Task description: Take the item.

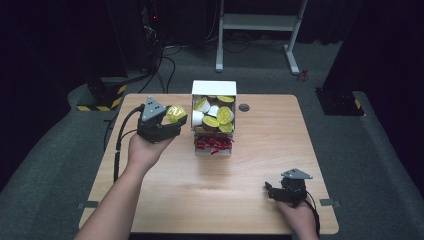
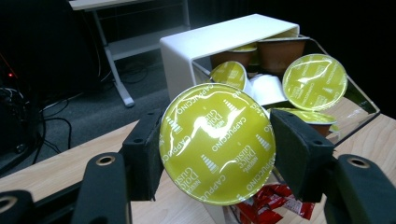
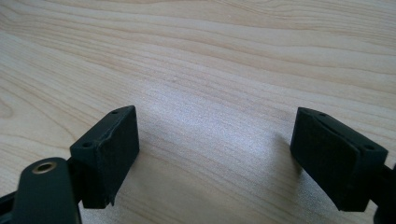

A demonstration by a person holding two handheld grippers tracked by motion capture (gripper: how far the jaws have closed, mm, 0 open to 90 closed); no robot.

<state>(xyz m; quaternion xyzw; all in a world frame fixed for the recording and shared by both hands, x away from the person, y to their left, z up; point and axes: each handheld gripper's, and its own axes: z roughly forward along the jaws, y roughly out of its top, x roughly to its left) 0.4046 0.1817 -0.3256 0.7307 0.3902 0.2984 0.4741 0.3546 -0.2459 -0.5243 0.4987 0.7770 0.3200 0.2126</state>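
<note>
Left gripper [image 1: 172, 119] pinches a green-lidded Cappuccino capsule [image 2: 217, 142] by its rim, jaws pressed on both sides, foil lid facing the camera in the left gripper view. Capsule is in the air just left of the white-and-clear capsule box [image 1: 214, 90], level with its upper compartment. That compartment already holds several green-lidded capsules [image 1: 224, 115] and white ones; the lower compartment holds red sachets [image 1: 213, 143].

Step looks like a carry: capsule between box and table, direction not readable from this moment alone. If it goes in, the next move needs the gripper over the box opening, then the jaws released above the pile.

Right gripper [image 1: 271, 192] rests on the table near the front right corner, far from the box, jaws spread, nothing between them.

Table [image 1: 260, 150]: light wood laminate with a cable grommet [image 1: 244, 107] right of the box. Room is dark, grey carpet, white desk frame [image 1: 260, 22] behind the box.
</note>
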